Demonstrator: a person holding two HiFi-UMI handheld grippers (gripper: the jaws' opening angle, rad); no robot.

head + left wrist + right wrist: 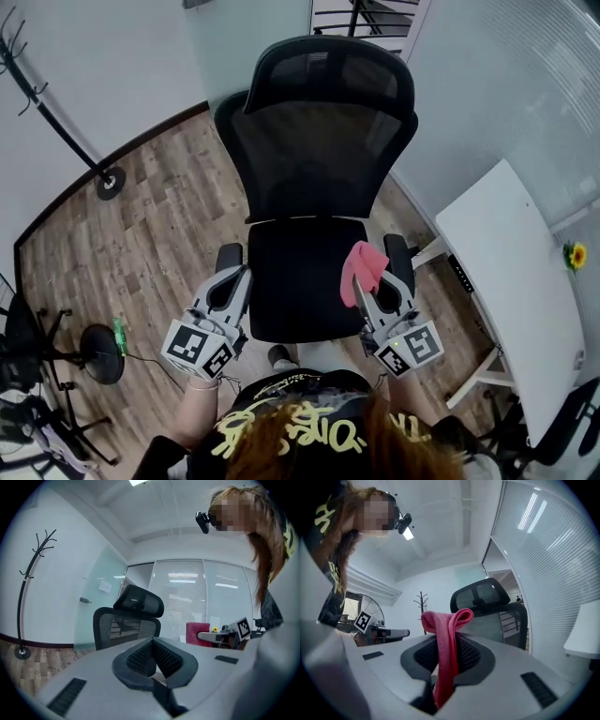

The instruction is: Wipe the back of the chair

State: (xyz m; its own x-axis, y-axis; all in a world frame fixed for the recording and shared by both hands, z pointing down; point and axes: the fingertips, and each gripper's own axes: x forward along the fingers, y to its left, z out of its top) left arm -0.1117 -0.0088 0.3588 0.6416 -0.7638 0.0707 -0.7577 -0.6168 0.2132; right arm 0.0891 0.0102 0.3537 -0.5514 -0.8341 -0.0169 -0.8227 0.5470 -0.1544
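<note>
A black mesh-backed office chair (pixel 314 159) with a headrest faces me, its seat (pixel 298 277) just in front of my body. My right gripper (pixel 361 292) hangs over the seat's right side, shut on a pink cloth (pixel 364 267) that folds over the jaw tips (pixel 446 623). My left gripper (pixel 234 281) hovers at the seat's left edge near the armrest, jaws shut with nothing between them (pixel 153 654). Both gripper views show the chair back (pixel 124 627) (pixel 497 616) ahead and apart from the jaws.
A white desk (pixel 511 281) stands at the right, with a small yellow flower (pixel 574 255) on it. A black coat stand (pixel 66 122) rises at the left on the wood floor. Frosted glass walls close the room behind the chair. Black stands (pixel 56 352) clutter the lower left.
</note>
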